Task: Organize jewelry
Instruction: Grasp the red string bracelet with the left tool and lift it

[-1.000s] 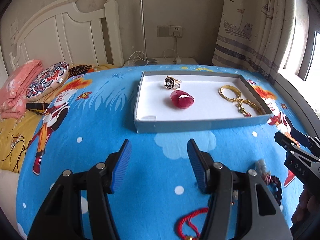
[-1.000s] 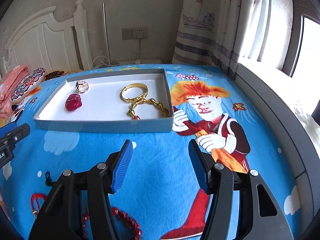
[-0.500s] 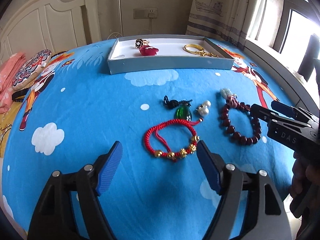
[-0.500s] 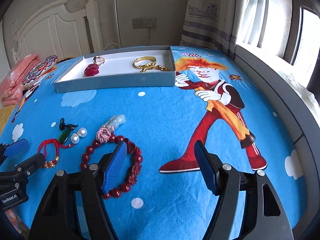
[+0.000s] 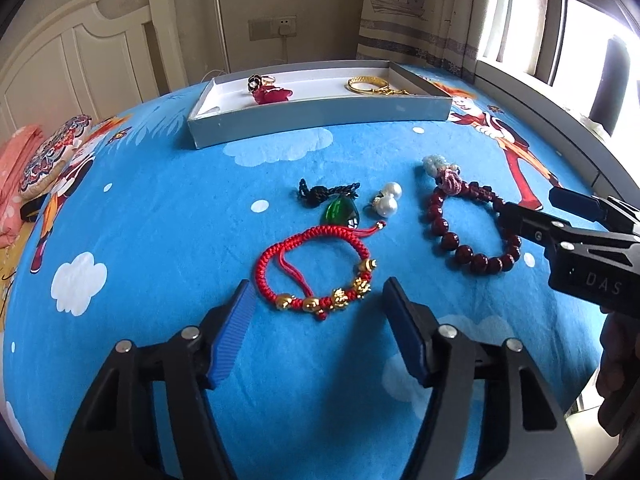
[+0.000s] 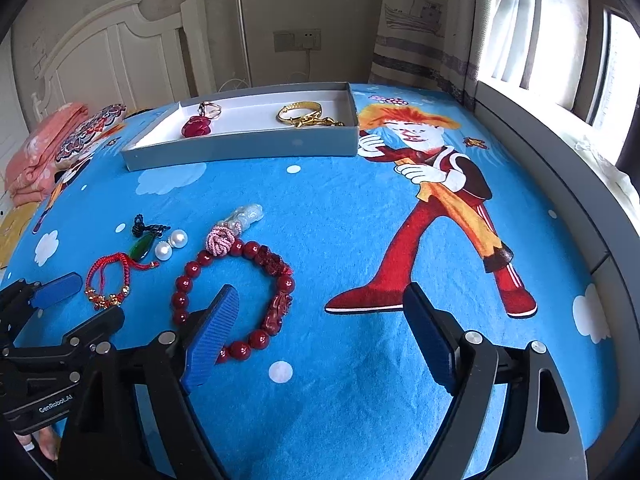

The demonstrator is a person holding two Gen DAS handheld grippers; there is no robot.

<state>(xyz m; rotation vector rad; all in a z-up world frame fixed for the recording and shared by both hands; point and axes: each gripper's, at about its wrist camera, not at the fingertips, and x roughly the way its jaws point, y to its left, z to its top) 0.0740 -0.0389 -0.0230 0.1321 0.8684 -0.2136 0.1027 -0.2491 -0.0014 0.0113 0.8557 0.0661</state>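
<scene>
A grey tray (image 5: 320, 110) (image 6: 240, 148) at the far side of the blue bed holds a flower ring (image 5: 256, 80), a red brooch (image 5: 272, 95) and a gold bangle with chain (image 5: 370, 86). Nearer lie a red cord bracelet with gold beads (image 5: 316, 268) (image 6: 106, 280), a green pendant on black cord (image 5: 340, 212), two pearls (image 5: 388, 200) and a dark red bead bracelet (image 5: 472, 232) (image 6: 236, 292). My left gripper (image 5: 316, 320) is open, just short of the red cord bracelet. My right gripper (image 6: 320, 320) is open, its left finger over the bead bracelet.
A white headboard (image 5: 80, 60) stands at the back left, with folded pink cloth (image 5: 16, 184) and a patterned cushion (image 5: 52, 152) beside it. A curtain (image 5: 420, 12) and window ledge (image 6: 560, 168) run along the right. The bed edge is close below both grippers.
Both grippers have pulled back from the tray toward the near side of the bed, then moved in closer to the loose jewelry. Both stay open.
</scene>
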